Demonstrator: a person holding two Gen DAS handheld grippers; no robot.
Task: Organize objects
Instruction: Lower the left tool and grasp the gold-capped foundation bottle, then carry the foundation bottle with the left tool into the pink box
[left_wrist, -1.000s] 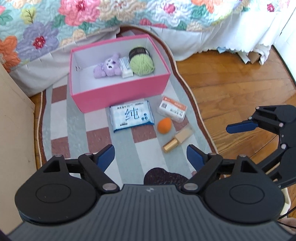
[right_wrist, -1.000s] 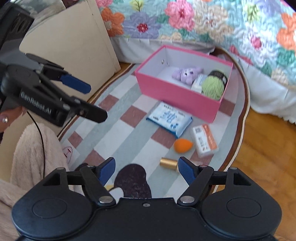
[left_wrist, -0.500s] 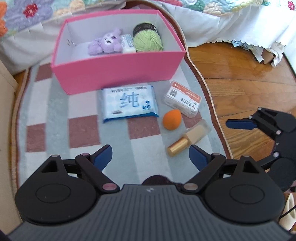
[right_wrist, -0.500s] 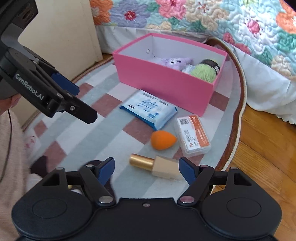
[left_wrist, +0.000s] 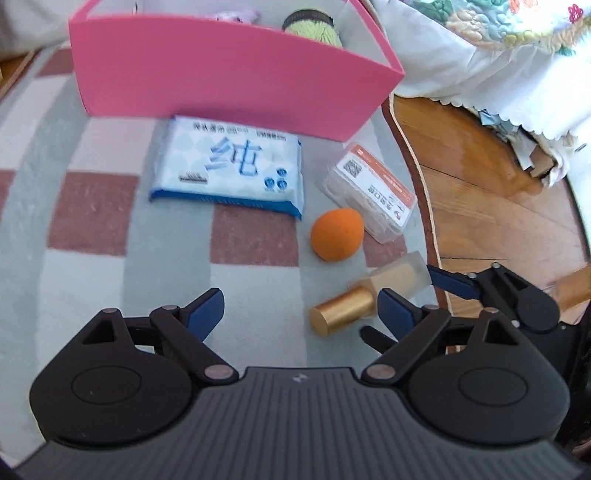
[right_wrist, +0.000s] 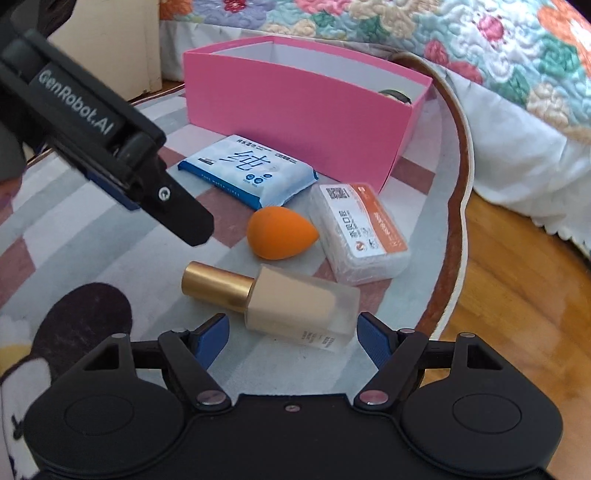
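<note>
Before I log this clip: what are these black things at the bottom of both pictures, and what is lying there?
They are two hand-held tongs, each with a camera looking along its fingers. One picture is from the left tongs, the other from the right tongs. Both are open and hold nothing. On the checked rug lie a wipes pack, an orange sponge, a small orange-labelled box and a gold-capped bottle, in front of a pink box. The right tongs are closest to the bottle.

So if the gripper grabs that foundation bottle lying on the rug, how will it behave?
The foundation bottle looks like frosted glass: probably rigid, fairly heavy and breakable. Its flat sides likely resist rolling, though the smooth gold cap may be slippery.
</note>
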